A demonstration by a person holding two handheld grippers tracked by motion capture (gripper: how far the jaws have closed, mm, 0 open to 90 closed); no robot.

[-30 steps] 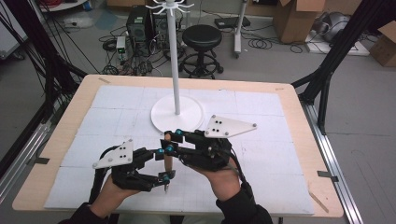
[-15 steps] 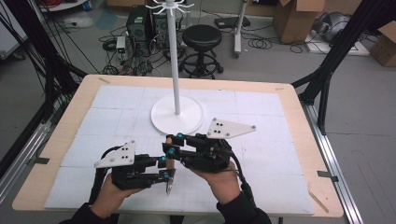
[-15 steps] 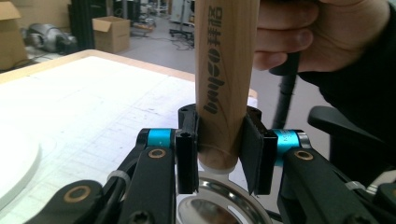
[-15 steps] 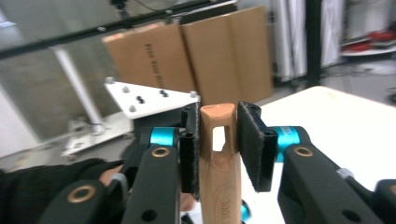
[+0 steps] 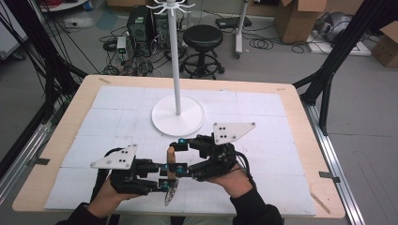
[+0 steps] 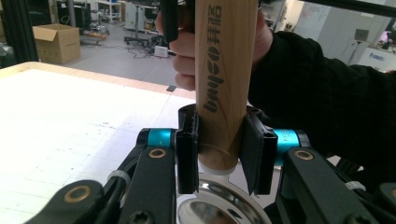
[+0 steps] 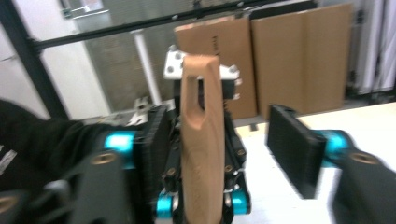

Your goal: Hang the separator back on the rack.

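- High view: the wooden-handled utensil [image 5: 171,165] stands upright between the two grippers at about 6 o'clock on the table [image 5: 300,117], well apart from the white hook stand [image 5: 177,105] at 12 o'clock from it. Its shiny metal head [image 5: 171,193] points down toward the person. The left gripper [image 5: 164,176] comes at it from 9 o'clock, the right gripper [image 5: 180,152] from 3 o'clock.
- Left gripper view: the jaws are clenched on the lower end of the handle [image 6: 223,84], one pad on each side, just above the polished head [image 6: 217,210] at 6 o'clock. Judging by the look, the handle is stiff, smooth wood, round, so it could twist between flat pads. The metal end probably carries most of the weight, which makes this low hold a sound one.
- Right gripper view: the jaws stand spread, released. One pad lies close by the handle [image 7: 201,140] at 9 o'clock, the other well off at 3 o'clock. The slotted hanging hole [image 7: 192,100] near the top is the thin part, so I would grip below it, across the flat faces.
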